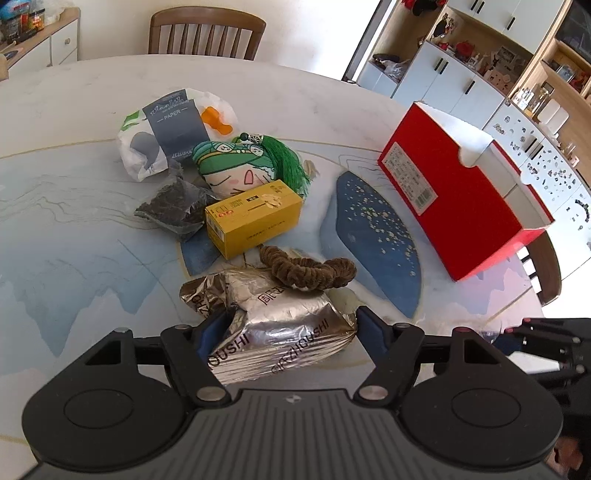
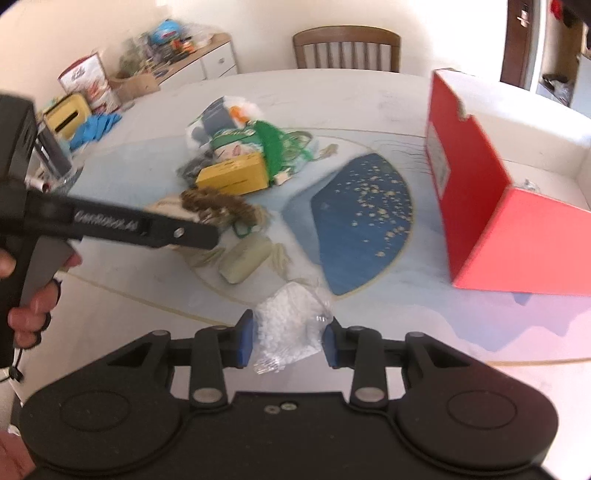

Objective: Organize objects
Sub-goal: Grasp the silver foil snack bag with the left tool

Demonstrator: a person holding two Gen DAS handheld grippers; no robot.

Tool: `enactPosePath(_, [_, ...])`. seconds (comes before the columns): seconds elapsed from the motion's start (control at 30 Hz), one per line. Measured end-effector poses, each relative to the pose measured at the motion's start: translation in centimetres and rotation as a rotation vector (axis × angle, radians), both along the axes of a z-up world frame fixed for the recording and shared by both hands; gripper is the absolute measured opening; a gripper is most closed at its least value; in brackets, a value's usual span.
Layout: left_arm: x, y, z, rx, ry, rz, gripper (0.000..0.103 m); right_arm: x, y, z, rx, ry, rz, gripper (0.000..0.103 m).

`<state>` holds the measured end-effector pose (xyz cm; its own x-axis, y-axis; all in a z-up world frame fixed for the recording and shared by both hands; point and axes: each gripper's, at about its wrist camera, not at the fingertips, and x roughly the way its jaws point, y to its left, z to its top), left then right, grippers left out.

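Note:
My left gripper [image 1: 286, 332] has its jaws around a silver foil packet [image 1: 280, 317] on the table, both pads against its sides. Beyond it lie a brown scrunchie [image 1: 308, 271], a yellow box [image 1: 255, 218], a dark bag of tea [image 1: 173, 206], a green plush charm [image 1: 240, 166] and a white paper pack [image 1: 166, 133]. My right gripper [image 2: 288, 341] is closed on a clear bag of white beads [image 2: 291, 326] and holds it. An open red box [image 1: 454, 188] stands at the right; it also shows in the right wrist view [image 2: 476, 184]. A beige bar [image 2: 245, 258] lies near the scrunchie.
A blue oval patch [image 1: 373, 236] is printed on the table between the pile and the red box. Wooden chairs [image 1: 207, 35] stand at the far edge. A sideboard with clutter [image 2: 177, 48] is at the far left. Cabinets [image 1: 480, 74] line the right.

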<state>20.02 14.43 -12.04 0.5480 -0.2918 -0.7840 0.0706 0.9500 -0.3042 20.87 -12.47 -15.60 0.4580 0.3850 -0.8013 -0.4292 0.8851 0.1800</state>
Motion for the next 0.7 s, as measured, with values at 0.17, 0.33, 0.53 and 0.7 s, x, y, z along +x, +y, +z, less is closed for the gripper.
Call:
enactPosePath(0.17, [-1.1, -0.8, 0.9, 0.016, -0.016, -0.032, 0.068, 0.1, -1.7, 0.9, 0.034, -0.001, -0.039, 0.035])
enactPosePath(0.33, [-2.1, -1.4, 1.5, 0.014, -0.029, -0.031, 0.046, 0.2, -2.7, 1.5, 0.050, -0.013, -0.051, 0.035])
enactPosePath(0.53, [-2.8, -2.1, 1.4, 0.028, -0.002, -0.046, 0.049, 0.1, -3.6, 2.1, 0.058, -0.025, -0.042, 0.035])
enactPosePath(0.7, [-3.5, -1.0, 0.6, -0.026, 0.048, 0.006, 0.060, 0.1, -4.5, 2.1, 0.069, -0.013, -0.040, 0.035])
